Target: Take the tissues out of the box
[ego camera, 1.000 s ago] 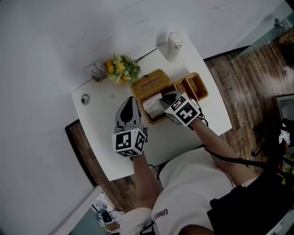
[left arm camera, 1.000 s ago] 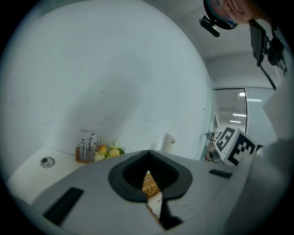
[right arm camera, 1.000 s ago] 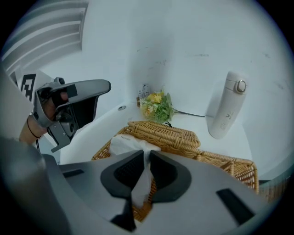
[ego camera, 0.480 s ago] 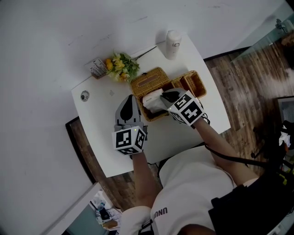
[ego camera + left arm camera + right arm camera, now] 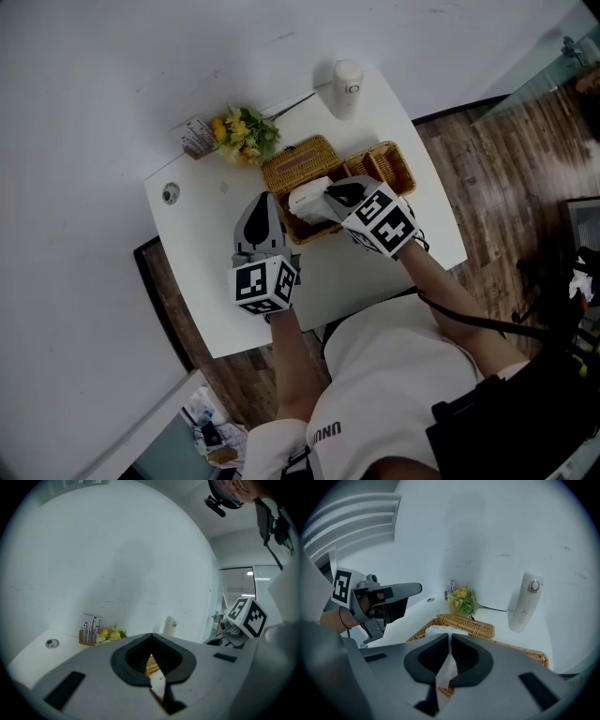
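White and thin, one tissue (image 5: pixel 446 670) sticks up between the jaws of the right gripper (image 5: pixel 450 641). The jaws are closing on it and the pads pinch it. Its bottom end goes down behind the jaws, so that part is hidden. It comes from the pack of tissues (image 5: pixel 307 199), which lies in the wicker box (image 5: pixel 292 230) in the middle of the table (image 5: pixel 206 291). In the head view the right gripper covers much of the pack and the box, so how full the box is cannot be told. The box's lid (image 5: pixel 300 161) lies just behind it. A second basket (image 5: pixel 384 167) sits to the right, partly under the gripper.

The left gripper (image 5: pixel 265 206) points at the box's left side with its jaws together and nothing between them. It seems to be just beside the box, but whether it touches is hard to tell. Both forearms reach forward from the person's body, and the right one slants in from the right. Farther back stand flowers (image 5: pixel 246 134) and a white bottle (image 5: pixel 346 87).
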`<state>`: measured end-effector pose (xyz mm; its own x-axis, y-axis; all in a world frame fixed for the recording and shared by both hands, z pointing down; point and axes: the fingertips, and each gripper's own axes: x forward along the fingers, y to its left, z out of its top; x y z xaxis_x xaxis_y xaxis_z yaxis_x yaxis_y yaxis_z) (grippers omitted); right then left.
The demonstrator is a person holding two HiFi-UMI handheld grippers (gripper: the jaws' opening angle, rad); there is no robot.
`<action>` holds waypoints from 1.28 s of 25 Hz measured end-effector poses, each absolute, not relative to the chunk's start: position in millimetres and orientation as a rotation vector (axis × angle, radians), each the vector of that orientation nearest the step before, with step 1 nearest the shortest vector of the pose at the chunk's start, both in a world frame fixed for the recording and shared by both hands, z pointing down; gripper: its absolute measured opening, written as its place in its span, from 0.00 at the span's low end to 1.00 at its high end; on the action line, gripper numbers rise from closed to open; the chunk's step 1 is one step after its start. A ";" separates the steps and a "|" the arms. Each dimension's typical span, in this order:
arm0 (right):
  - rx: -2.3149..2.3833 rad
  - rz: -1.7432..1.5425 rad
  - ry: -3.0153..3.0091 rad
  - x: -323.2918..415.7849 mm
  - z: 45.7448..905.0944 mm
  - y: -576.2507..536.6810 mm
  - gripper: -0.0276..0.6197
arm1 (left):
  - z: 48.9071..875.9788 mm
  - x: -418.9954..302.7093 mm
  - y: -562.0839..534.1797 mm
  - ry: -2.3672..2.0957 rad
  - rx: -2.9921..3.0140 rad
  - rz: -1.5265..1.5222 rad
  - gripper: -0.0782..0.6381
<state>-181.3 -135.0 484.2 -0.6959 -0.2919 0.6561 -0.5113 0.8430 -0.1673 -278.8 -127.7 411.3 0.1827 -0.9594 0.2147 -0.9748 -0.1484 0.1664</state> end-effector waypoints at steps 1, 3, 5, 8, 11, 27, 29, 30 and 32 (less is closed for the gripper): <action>0.582 0.446 -2.381 -181.1 482.9 -134.8 0.10 | 411.6 -278.2 -126.9 -1.852 2.192 0.082 0.12; 0.583 0.439 -2.389 -180.7 480.2 -134.4 0.09 | 411.7 -277.0 -125.2 -1.855 2.189 0.081 0.12; 0.585 0.438 -2.395 -180.4 478.0 -134.0 0.09 | 412.2 -275.9 -123.5 -1.858 2.187 0.081 0.12; 0.586 0.441 -2.407 -180.4 475.1 -133.8 0.09 | 412.6 -275.0 -121.3 -1.862 2.181 0.080 0.12; 0.590 0.435 -2.421 -180.1 471.2 -134.3 0.09 | 412.5 -273.5 -119.7 -1.866 2.179 0.079 0.12; 0.631 0.432 -2.485 -174.9 447.6 -144.0 0.09 | 405.2 -284.3 -115.1 -1.936 2.136 0.069 0.12; 0.632 0.423 -2.491 -174.7 444.3 -144.4 0.09 | 404.0 -285.1 -114.4 -1.946 2.132 0.068 0.12; 0.634 0.420 -2.495 -174.4 442.5 -144.9 0.09 | 403.2 -285.3 -114.1 -1.951 2.130 0.068 0.12; 0.638 0.419 -2.504 -173.7 438.7 -146.8 0.09 | 401.6 -285.2 -114.0 -1.958 2.127 0.066 0.12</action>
